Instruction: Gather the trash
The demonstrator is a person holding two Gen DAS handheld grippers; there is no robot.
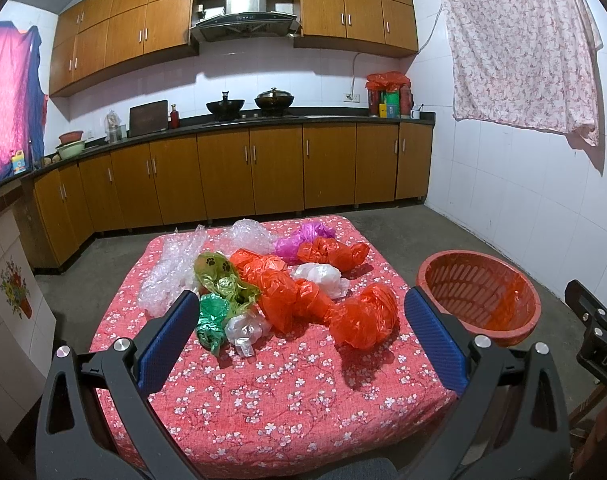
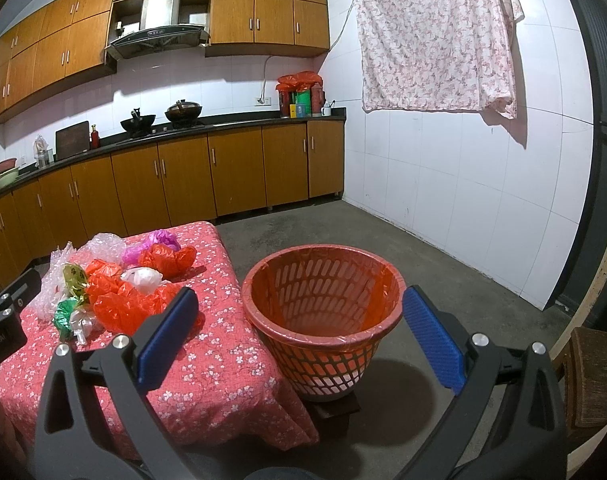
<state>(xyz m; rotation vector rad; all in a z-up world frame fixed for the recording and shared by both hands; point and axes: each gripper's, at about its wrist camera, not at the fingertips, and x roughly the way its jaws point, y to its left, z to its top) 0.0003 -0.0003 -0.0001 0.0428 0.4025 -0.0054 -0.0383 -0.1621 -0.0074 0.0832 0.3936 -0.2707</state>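
Bags [image 1: 303, 292] heaped mid-tabletop, straight ahead of left gripper [image 1: 299, 336], jaws spread, empty. Basket [image 2: 323, 304] off right edge, before right gripper [image 2: 299, 332], also spread.

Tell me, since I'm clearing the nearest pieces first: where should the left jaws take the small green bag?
Pinch the green bag across its crumpled upper bulge, coming from above and the near side. It lies loose at the pile's front edge, with the clear wad touching its right.

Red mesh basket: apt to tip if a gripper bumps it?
Probably. The red mesh basket narrows toward its base and stands on a small dark block, so it looks top-heavy. Slotted plastic walls, with nothing visible inside but a thin liner, suggest it is light.
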